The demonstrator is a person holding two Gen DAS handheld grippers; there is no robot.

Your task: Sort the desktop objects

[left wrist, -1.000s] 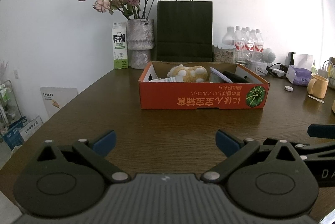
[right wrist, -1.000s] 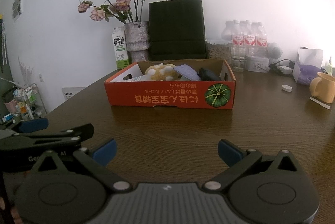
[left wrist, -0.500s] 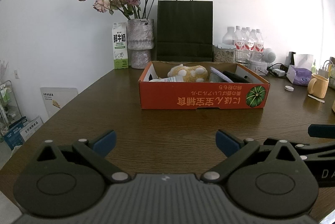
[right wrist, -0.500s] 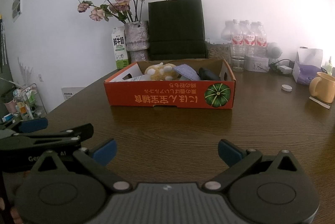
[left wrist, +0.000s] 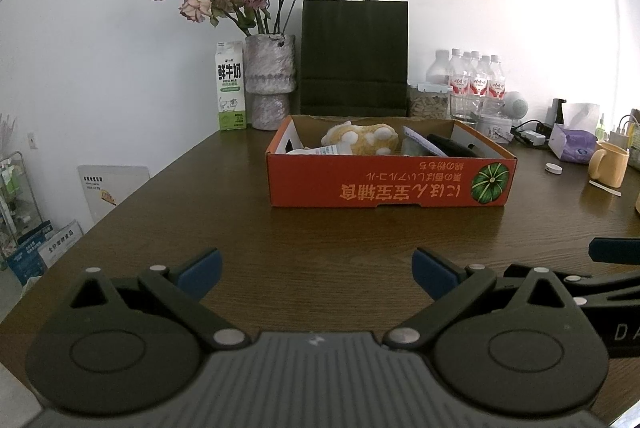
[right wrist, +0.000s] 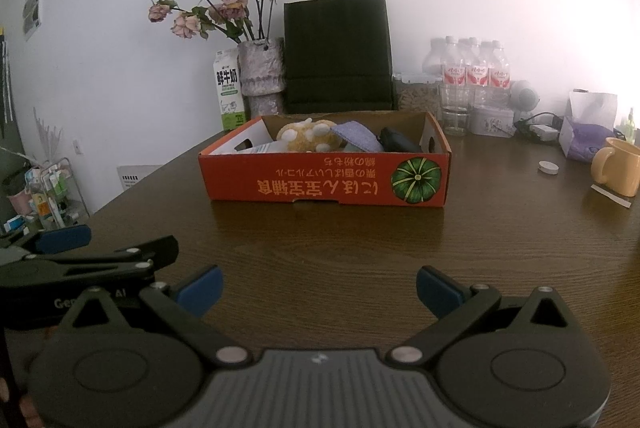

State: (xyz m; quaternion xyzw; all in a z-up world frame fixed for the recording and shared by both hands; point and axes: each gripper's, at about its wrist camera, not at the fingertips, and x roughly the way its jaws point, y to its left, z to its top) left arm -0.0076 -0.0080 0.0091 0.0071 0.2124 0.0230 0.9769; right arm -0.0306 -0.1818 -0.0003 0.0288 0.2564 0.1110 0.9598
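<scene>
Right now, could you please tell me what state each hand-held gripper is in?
Left hand-held gripper: open, holding nothing.
Right hand-held gripper: open, holding nothing.

a lived-in home: behind the wooden table [left wrist: 168,228], a vase of dried roses [left wrist: 270,80], milk carton [left wrist: 230,86], water bottles [left wrist: 476,78].

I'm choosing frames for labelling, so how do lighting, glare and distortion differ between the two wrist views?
Left wrist view: even light, white wall clean, orange cardboard box sharp, fisheye bending at the edges. Right wrist view: darker left side, strong washed-out glare on the wall at right, paling the yellow ceramic mug; the box print stays readable. Both open grippers, left gripper and right gripper, look sharp.
</scene>
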